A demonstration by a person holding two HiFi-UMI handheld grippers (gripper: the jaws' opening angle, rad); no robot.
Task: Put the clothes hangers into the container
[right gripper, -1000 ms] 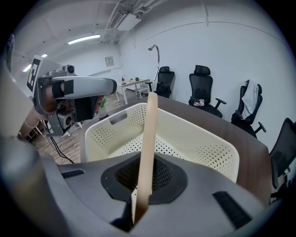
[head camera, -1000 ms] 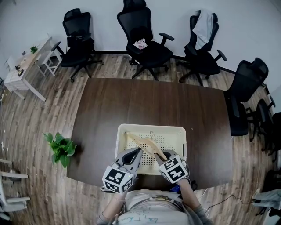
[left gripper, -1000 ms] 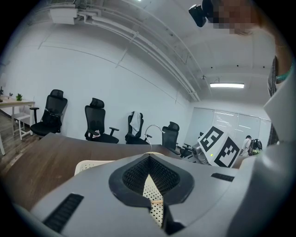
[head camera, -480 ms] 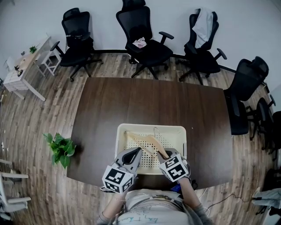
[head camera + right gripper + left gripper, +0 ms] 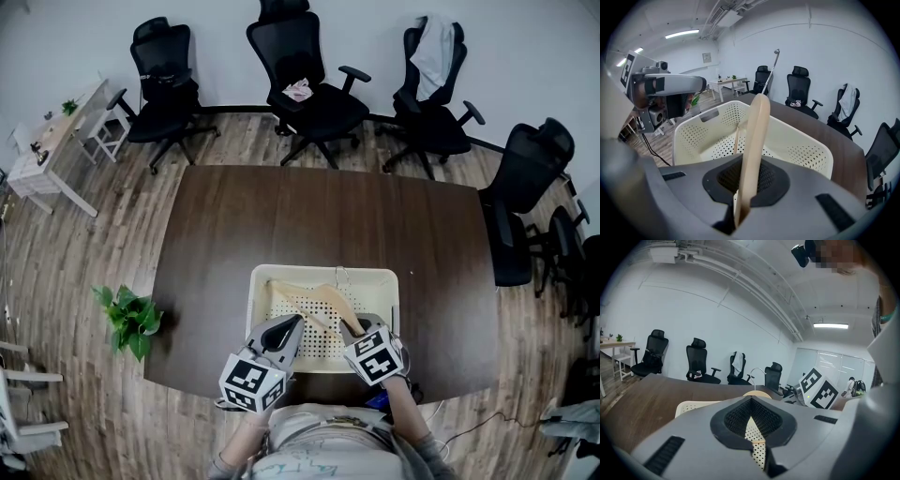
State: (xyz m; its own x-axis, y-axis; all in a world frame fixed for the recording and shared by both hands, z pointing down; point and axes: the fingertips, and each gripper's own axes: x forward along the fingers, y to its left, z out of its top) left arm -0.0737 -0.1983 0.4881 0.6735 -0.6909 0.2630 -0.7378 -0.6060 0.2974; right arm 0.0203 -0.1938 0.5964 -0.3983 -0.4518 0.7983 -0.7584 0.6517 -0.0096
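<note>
The dark brown wooden table (image 5: 281, 216) fills the middle of your head view, on a wood-plank floor. Black office chairs (image 5: 309, 84) stand along the far wall and down the right side. One of them has a white garment (image 5: 433, 47) draped over its back. A small green potted plant (image 5: 131, 314) sits on the floor off the table's left edge.

At the near edge of the table, right in front of you, is the cream perforated plastic basket (image 5: 323, 272) (image 5: 806, 140). Your two grippers are at its near rim.

Your right gripper (image 5: 361, 326) (image 5: 751, 180) is over the basket's near right corner. Its jaws are pinching one end of the pale wooden clothes hanger (image 5: 323, 298) (image 5: 757, 131). The hanger slants up and away from the jaws, over the inside of the basket and towards its far left corner. Its thin lower bar hangs down inside the walls. You cannot tell whether any part touches the basket floor. Its metal hook (image 5: 772, 70) (image 5: 757, 371) points up near the far rim.

Your left gripper (image 5: 298, 321) (image 5: 751, 401) is just beside the near left part of the rim. Its jaws are pressed together with nothing between them, and it points roughly level across the basket.
</note>
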